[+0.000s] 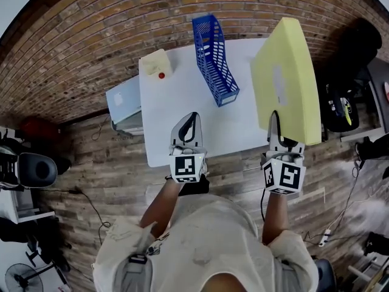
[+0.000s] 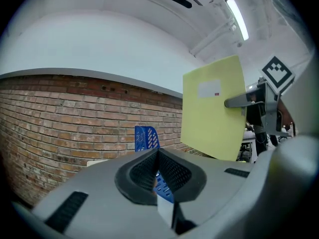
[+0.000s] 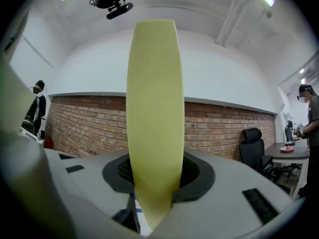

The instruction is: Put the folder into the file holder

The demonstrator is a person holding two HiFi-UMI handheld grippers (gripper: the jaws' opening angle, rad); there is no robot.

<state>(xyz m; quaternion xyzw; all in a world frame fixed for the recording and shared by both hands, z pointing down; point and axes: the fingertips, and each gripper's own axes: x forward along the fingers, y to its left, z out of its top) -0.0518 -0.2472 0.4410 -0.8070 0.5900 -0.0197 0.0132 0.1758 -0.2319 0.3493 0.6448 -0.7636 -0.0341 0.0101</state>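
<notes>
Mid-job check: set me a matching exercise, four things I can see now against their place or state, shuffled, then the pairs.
1. folder
2. file holder
3. left gripper
4. cream box

A. at the far left corner of the table
B. jaws together, nothing in them
C. clamped on edge in the right gripper
D. standing empty on the table

Pairs: 1-C, 2-D, 3-B, 4-A
</notes>
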